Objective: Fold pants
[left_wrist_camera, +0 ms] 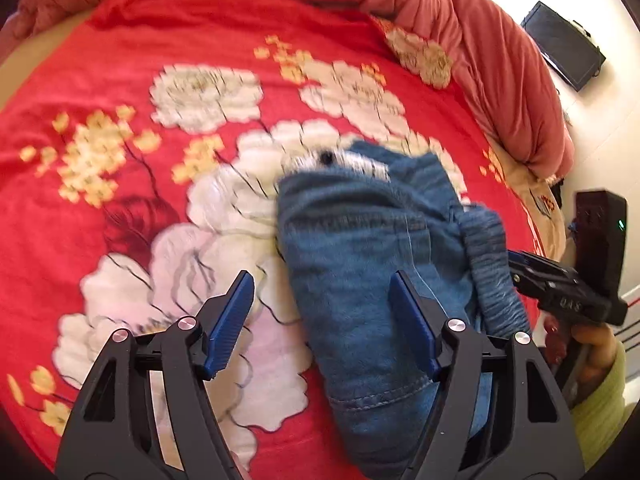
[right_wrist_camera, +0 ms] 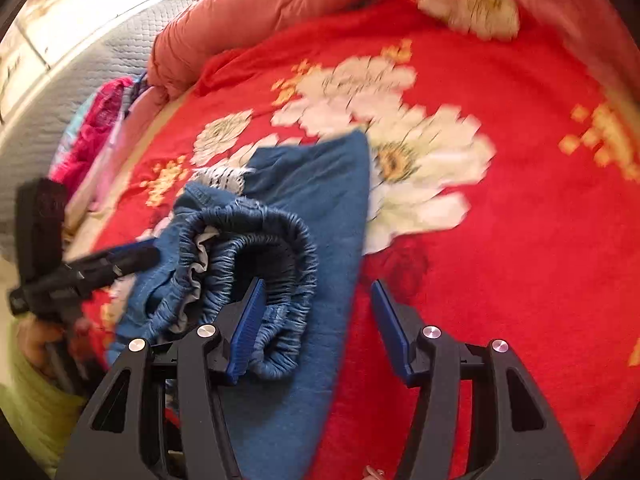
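Blue denim pants lie in a folded bundle on the red flowered blanket. Their gathered elastic waistband sits on top at the near end. My left gripper is open and empty, its jaws straddling the left part of the bundle just above it. My right gripper is open and empty, its left finger beside the waistband. The right gripper also shows in the left wrist view beside the waistband, and the left gripper in the right wrist view at the pants' edge.
A rolled pink-red quilt runs along the far and right sides of the bed. A grey quilted cover and pink clothes lie at the left in the right wrist view. A dark flat device lies on the floor.
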Tool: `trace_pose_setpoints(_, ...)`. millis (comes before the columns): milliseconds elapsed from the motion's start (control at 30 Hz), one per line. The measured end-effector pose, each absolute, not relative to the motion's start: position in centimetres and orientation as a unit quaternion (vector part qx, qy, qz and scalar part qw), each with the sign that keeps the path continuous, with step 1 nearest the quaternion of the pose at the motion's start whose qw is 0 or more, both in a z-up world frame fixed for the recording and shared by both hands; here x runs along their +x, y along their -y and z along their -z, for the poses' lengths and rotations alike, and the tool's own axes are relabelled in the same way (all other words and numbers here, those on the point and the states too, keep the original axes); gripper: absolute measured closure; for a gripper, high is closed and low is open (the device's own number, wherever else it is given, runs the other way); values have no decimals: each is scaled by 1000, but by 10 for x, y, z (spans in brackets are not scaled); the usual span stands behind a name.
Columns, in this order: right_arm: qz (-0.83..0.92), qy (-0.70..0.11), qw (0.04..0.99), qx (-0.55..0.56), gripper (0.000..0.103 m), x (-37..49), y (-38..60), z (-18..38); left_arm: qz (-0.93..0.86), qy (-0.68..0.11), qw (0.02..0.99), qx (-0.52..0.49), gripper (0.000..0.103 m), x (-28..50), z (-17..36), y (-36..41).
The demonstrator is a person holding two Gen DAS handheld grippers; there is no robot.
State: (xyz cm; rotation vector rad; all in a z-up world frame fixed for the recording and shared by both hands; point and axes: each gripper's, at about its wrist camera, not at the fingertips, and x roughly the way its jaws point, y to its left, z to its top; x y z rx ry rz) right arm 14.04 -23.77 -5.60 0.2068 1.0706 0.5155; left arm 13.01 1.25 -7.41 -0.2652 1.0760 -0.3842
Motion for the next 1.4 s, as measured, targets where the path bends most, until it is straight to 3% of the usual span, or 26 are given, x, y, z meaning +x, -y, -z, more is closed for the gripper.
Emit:
trace_pose_setpoints(133,-266,-518,801,136,51,148,235,70,175,-519,828,-118,39,130,84,-5)
trace_pose_setpoints(200,-279,-513,800,139,70,146,231,69,175,-519,827,-127,40,131,85,-6)
trace_pose_setpoints(267,-290,-504,800,146,73,142,229,66,190,-517,823,-140,61,131,84,-3)
trace_pose_setpoints(367,-286,-478,821,123,75,136,223,55,196,-510,829,-120,67,130,76,6)
trace_pose_setpoints(800,-299,-400,864,62,77,170,200,6,175,-444,869,-130,68,155,40,-1)
trace_pose_setpoints(1000,-265,-435,860,35,77,196,196,34,149,-455,871,-106,68,177,63,-3)
trace_pose_setpoints(1100,-244,-466,850,40,75,201,198,50,136,-473,864,-108,67,181,74,-9)
trace_pose_setpoints(1267,-222,-465,857,33,52,201,205,55,126,-471,867,-105,57,181,74,-12)
trace_pose_setpoints(1400,-218,-464,858,39,48,199,209,57,122,-468,869,-109,48,177,73,-14)
